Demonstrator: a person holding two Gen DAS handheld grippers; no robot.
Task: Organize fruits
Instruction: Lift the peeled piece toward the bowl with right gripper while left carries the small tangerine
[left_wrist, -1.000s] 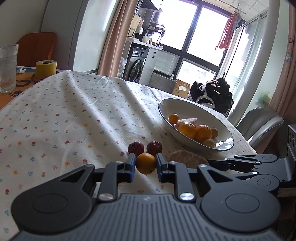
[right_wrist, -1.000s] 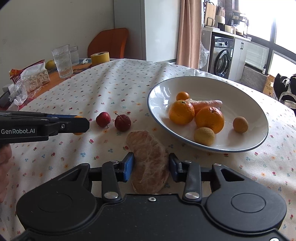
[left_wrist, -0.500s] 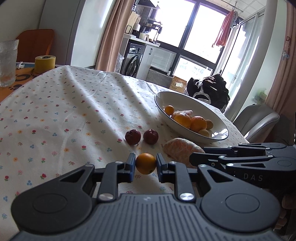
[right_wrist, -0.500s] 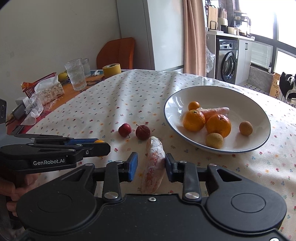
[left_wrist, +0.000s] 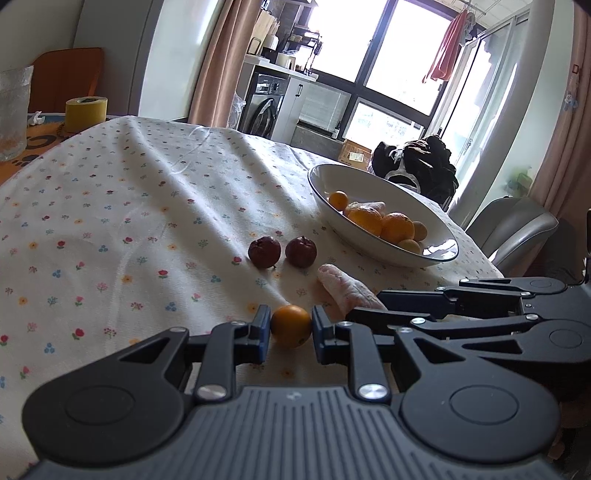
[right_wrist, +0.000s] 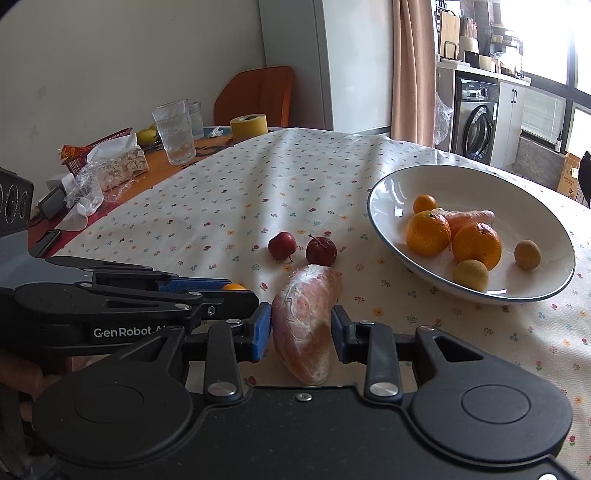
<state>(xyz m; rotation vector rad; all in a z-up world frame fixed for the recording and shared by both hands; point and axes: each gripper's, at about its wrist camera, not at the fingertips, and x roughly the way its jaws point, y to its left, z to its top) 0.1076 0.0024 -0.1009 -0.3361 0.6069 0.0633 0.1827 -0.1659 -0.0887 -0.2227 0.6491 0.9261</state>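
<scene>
Fruits: small orange (left_wrist: 290, 325) clamped in left claw (left_wrist: 288, 328), pomelo segment (right_wrist: 306, 317) in right claw (right_wrist: 301, 328), above floral tablecloth (left_wrist: 129, 229).

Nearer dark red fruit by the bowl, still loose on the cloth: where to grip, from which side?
Take the dark red fruit across its round middle, gripper coming from above, fingers left and right. Its stem points up and left, so straddle the body below it. The second red fruit sits apart on one side and the pomelo segment just in front, so a low frontal approach looks crowded.
</scene>
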